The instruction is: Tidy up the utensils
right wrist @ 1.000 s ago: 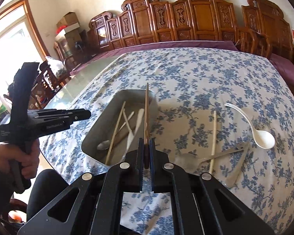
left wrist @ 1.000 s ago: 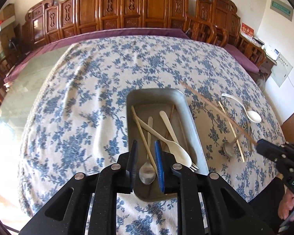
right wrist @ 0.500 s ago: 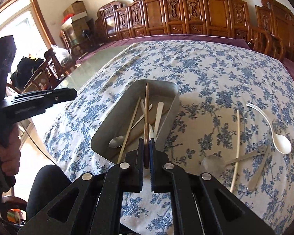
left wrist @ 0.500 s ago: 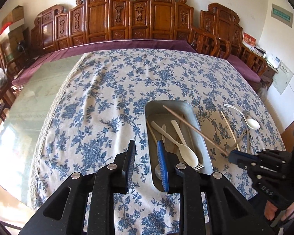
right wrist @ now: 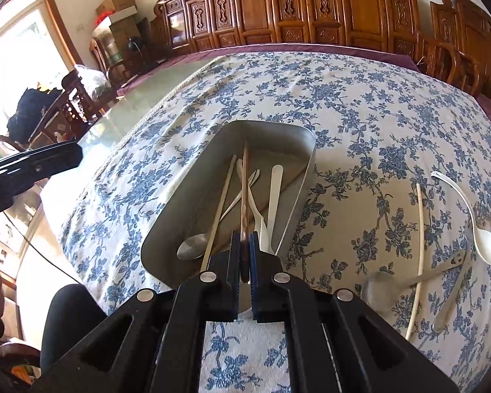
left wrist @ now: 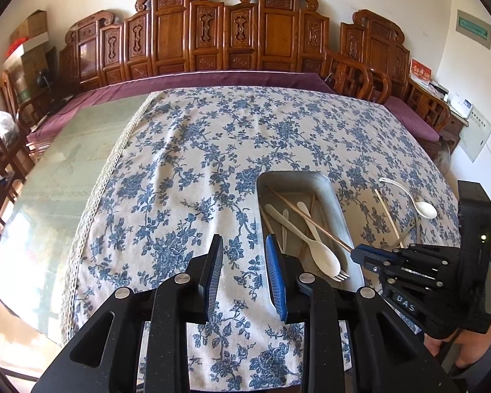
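Floral tablecloth (left wrist: 193, 163) (blue), carved chairs (left wrist: 212, 36)

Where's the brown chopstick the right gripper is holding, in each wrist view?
Left wrist: brown chopstick runs diagonally over the metal tray, right of centre, ending in the right gripper.
Right wrist: the chopstick runs straight up the middle, from the shut right gripper out over the tray.
Shared landmark: white spoon on the cloth, right of the tray.
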`<state>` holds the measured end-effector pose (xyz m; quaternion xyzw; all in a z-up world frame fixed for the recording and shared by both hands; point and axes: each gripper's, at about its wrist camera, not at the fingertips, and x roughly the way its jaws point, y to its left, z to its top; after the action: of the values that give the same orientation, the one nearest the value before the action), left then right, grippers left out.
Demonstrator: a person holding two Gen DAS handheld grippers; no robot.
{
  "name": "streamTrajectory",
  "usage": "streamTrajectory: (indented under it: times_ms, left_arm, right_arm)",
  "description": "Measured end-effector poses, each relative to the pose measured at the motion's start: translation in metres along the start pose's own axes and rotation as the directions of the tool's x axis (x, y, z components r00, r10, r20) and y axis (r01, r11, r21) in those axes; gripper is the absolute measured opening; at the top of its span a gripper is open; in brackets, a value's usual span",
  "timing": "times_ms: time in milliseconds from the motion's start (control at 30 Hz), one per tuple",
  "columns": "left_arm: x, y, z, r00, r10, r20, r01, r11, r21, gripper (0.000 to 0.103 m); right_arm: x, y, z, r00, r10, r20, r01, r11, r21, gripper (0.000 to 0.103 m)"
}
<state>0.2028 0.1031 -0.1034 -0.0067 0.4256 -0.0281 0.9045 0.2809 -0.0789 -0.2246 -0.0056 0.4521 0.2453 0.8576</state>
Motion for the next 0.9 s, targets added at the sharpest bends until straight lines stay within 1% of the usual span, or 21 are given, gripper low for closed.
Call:
streamTrajectory:
  times_ms: [300, 500, 600, 767, 900]
  left_arm:
    - [0.001, -0.003, -0.002, 1.0, -0.003, -0.007, 0.003, 1.0, 0.005, 0.026]
    - [0.001, -0.005, -0.002, 1.0, 0.0, -0.01, 0.0, 1.0, 0.007, 0.027]
    - [0.001, -0.006, -0.002, 1.0, -0.001, -0.007, 0.001, 1.0, 0.006, 0.032]
    - [0.001, -0.013, -0.002, 1.0, -0.004, -0.007, 0.004, 1.0, 0.015, 0.033]
    - [0.001, -0.022, -0.001, 1.0, -0.01, -0.005, 0.01, 1.0, 0.022, 0.038]
  right_arm:
    - [0.006, 0.002, 0.001, 1.0, 0.006, -0.009, -0.006, 1.0, 0.019, 0.007]
    - [-0.001, 0.006, 0.001, 1.0, 0.015, 0.011, -0.015, 1.0, 0.005, 0.008]
    - [-0.011, 0.005, 0.001, 0.999, 0.016, 0.033, -0.016, 1.0, 0.005, 0.008]
    - [-0.033, -0.001, 0.002, 0.997, 0.004, 0.073, -0.005, 1.0, 0.008, 0.008]
    - [-0.053, -0.01, -0.001, 0.994, -0.019, 0.106, 0.019, 1.0, 0.01, 0.008]
